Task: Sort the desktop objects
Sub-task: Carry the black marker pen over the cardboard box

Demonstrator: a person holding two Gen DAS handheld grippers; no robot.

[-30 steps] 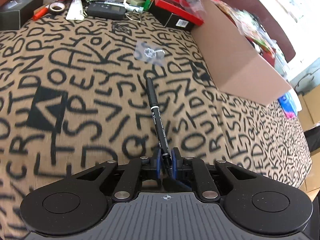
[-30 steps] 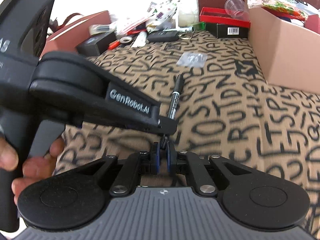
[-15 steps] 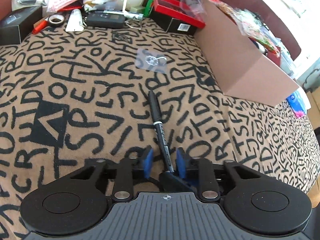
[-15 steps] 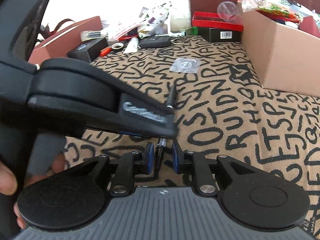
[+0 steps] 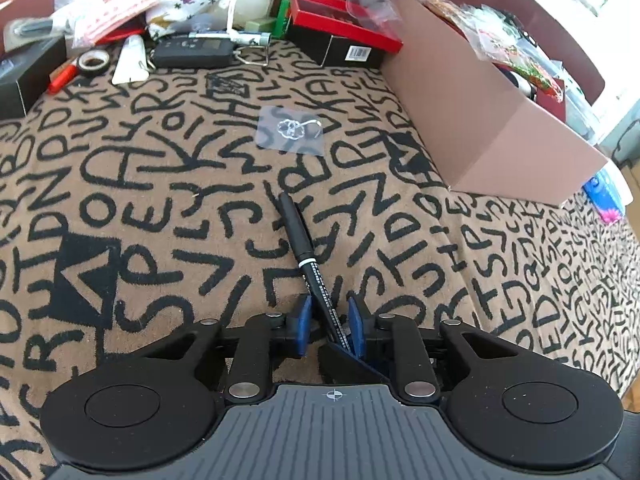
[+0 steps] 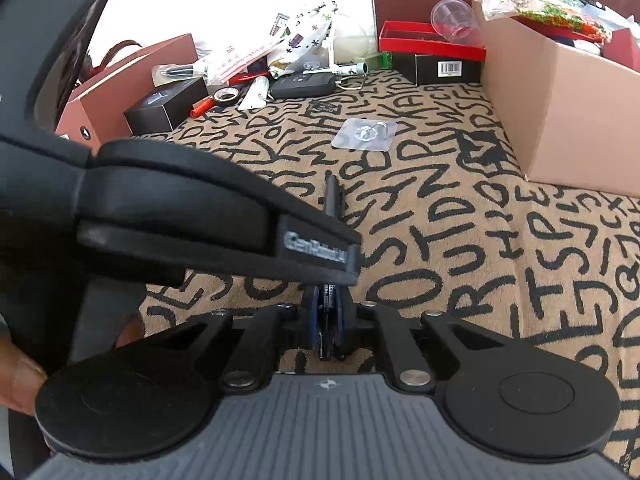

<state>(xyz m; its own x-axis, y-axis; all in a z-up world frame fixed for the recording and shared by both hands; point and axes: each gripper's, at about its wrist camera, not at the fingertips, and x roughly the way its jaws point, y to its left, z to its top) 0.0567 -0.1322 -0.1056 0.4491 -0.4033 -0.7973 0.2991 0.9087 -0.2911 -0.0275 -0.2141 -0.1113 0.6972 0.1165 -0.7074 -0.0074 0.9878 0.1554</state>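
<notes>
The slim black marker [image 5: 297, 227] with a white band lies slanted over the letter-printed brown cloth [image 5: 140, 184], its capped end toward the clear plastic hook pad [image 5: 291, 129]. The left gripper [image 5: 329, 320] stands wide, its blue pads [image 5: 303, 318] clear of the barrel on both sides. The right gripper [image 6: 328, 318] is pinched narrow on the marker's [image 6: 331, 196] near end. A plain cardboard box [image 5: 472, 108] sits right of the pad.
</notes>
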